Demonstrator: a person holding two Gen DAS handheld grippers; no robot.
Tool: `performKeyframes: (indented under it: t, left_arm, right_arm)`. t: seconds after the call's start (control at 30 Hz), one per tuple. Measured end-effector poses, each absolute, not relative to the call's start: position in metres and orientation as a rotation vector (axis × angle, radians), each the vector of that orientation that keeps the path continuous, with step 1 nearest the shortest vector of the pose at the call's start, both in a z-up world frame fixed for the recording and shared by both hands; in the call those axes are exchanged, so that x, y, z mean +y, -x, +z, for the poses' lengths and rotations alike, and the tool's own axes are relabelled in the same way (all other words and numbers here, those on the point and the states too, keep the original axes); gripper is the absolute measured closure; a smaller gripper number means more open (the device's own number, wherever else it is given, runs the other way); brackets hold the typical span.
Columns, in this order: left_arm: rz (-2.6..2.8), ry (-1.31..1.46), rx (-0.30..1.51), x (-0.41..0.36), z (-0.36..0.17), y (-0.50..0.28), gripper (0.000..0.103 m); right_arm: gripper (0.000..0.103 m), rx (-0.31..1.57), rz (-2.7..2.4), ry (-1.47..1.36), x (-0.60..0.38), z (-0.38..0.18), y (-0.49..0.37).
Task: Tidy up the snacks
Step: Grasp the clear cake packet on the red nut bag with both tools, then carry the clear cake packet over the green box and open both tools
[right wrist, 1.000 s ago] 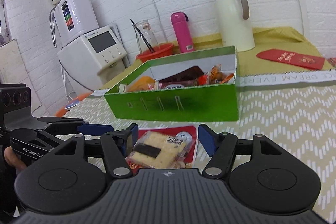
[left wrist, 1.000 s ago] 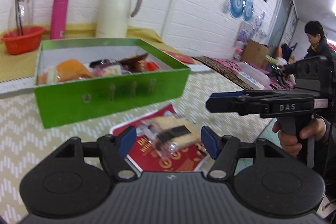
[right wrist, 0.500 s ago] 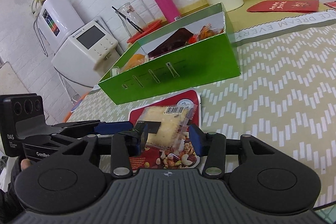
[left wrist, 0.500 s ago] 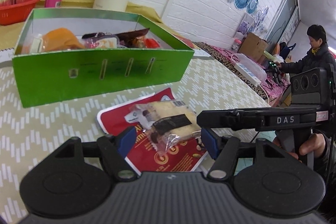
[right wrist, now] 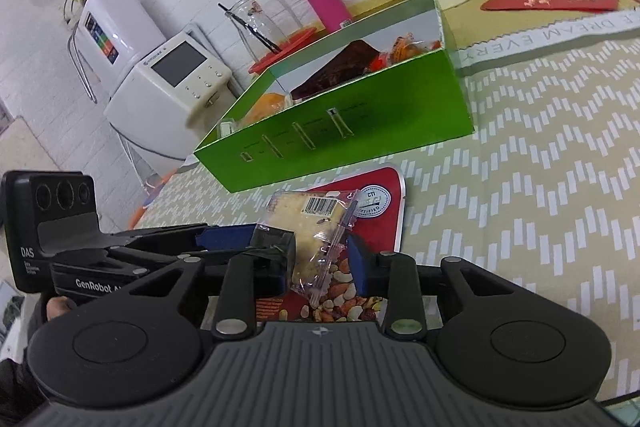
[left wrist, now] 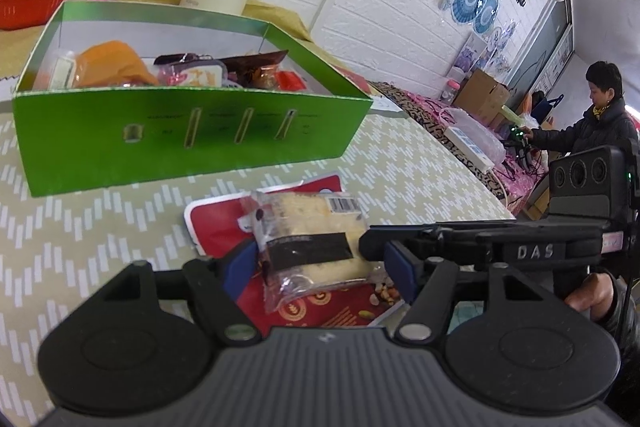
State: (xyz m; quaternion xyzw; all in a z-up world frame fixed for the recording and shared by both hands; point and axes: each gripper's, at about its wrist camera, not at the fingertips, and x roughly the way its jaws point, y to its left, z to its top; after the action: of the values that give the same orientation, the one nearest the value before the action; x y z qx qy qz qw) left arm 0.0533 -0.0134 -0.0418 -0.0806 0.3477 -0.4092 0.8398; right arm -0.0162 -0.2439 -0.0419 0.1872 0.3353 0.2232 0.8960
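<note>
The wrapped cake (left wrist: pixel 316 239) lies on a red nut packet (left wrist: pixel 224 223) before the green box (left wrist: pixel 192 143), which I see already holds several snacks. My left gripper (left wrist: pixel 316 267) straddles it, pads spread and off the wrapper. From the right wrist, my right gripper (right wrist: pixel 320 255) has just been closing and now pinches the cake's wrapper (right wrist: pixel 316 227). Lifting both packets into the box remains, I judge.
</note>
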Motion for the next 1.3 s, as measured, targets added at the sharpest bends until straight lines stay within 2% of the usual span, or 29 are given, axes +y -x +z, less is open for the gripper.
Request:
performKeyframes:
  t: [0.03,0.07,0.1,0.17,0.27,0.43,1.0,1.3]
  left_arm:
    - [-0.873,0.191,0.736,-0.012,-0.043,-0.053,0.042]
    - [-0.88,0.214,0.74,-0.01,-0.043,-0.054,0.055]
    - [-0.872,0.227,0.74,-0.008,-0.043,-0.054,0.06]
    - [-0.865,0.232,0.737,-0.006,-0.043,-0.055,0.078]
    - [-0.864,0.246,0.738,-0.003,-0.043,-0.055,0.079]
    - [-0.857,0.234,0.706,0.0,-0.035,-0.05,0.079]
    - [-0.776,0.168,0.57,0.003,-0.003,-0.019,0.079]
    - [-0.708,0.139,0.497,-0.001,0.018,-0.036,0.08]
  right_arm:
    - [0.052,0.689,0.465,-0.369,-0.242,-0.041,0.017]
    - [0.053,0.687,0.464,-0.367,-0.242,-0.042,0.016]
    - [0.056,0.687,0.469,-0.382,-0.244,-0.043,0.015]
    - [0.066,0.689,0.489,-0.437,-0.249,-0.045,0.013]
    - [0.071,0.681,0.507,-0.455,-0.25,-0.044,0.014]
    - [0.072,0.656,0.512,-0.444,-0.246,-0.038,0.019]
    - [0.072,0.569,0.523,-0.372,-0.228,-0.01,0.027]
    - [0.072,0.522,0.494,-0.283,-0.213,0.014,0.0]
